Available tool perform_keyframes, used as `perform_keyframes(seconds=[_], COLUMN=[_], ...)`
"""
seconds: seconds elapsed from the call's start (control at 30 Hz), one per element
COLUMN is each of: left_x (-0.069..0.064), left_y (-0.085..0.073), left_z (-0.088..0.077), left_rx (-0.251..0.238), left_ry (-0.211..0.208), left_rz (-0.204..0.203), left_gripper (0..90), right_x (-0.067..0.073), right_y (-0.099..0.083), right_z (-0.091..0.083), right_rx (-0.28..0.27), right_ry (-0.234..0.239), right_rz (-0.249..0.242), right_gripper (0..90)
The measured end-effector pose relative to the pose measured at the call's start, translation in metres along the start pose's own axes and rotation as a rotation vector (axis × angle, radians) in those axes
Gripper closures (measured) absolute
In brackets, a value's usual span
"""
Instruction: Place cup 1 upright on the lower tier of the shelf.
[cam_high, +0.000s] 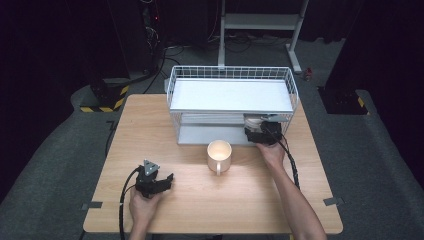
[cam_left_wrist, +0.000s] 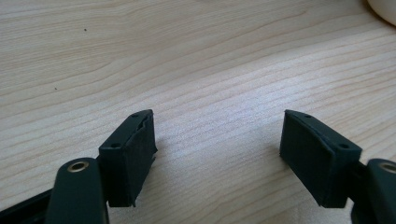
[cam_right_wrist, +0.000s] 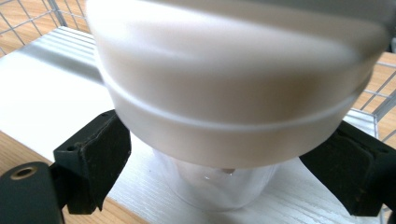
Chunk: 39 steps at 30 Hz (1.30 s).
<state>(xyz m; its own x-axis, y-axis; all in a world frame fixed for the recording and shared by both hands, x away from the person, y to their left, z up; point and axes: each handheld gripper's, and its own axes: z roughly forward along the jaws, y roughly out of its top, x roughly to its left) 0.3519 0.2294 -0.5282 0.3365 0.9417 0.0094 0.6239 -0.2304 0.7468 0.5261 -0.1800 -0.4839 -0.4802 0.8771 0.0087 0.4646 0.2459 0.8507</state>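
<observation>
Right gripper (cam_right_wrist: 224, 172), at the lower shelf of the wire rack (cam_high: 292, 90) on the far right of the desk (cam_high: 200, 200): jaws spread wide either side of a white bowl-like vessel (cam_right_wrist: 233, 84), its pads apparently clear of the wall, so released rather than grasping. The vessel stood on the white shelf board (cam_right_wrist: 42, 98). To finish well, the gripper should back straight out toward the near edge, level, without nudging the vessel. Left gripper (cam_left_wrist: 217, 154) rested released, jaws apart on bare wood at near left. A cream mug (cam_high: 219, 155) stood mid-desk.
</observation>
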Motion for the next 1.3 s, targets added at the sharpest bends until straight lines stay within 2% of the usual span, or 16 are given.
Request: perform_keyframes(seconds=[0.23,0.27,0.33,0.5,0.53,0.63,1.17,1.3], left_x=[0.000,0.000,0.000,0.000,0.000,0.000,0.000,0.000], left_y=[0.000,0.000,0.000,0.000,0.000,0.000,0.000,0.000], left_z=[0.000,0.000,0.000,0.000,0.000,0.000,0.000,0.000], left_rx=[0.000,0.000,0.000,0.000,0.000,0.000,0.000,0.000], left_ry=[0.000,0.000,0.000,0.000,0.000,0.000,0.000,0.000], left_rz=[0.000,0.000,0.000,0.000,0.000,0.000,0.000,0.000], left_gripper=[26.9,26.9,26.9,26.9,26.9,27.0,26.9,27.0], right_x=[0.003,0.003,0.002,0.001,0.000,0.000,0.001,0.002], right_y=[0.000,0.000,-0.001,-0.003,-0.003,-0.004,-0.006,-0.006], right_z=[-0.005,-0.006,-0.007,-0.012,-0.012,-0.016,-0.034,-0.041], right_rx=[-0.002,0.001,-0.005,-0.008,-0.015,-0.011,-0.045,-0.047], right_ry=[0.007,0.006,0.005,0.007,0.008,0.004,0.042,0.051], right_rz=[0.012,0.026,0.015,0.028,0.016,0.027,0.027,0.040], right_gripper=[9.9,9.9,9.9,10.0,10.1,10.2,12.3,12.6])
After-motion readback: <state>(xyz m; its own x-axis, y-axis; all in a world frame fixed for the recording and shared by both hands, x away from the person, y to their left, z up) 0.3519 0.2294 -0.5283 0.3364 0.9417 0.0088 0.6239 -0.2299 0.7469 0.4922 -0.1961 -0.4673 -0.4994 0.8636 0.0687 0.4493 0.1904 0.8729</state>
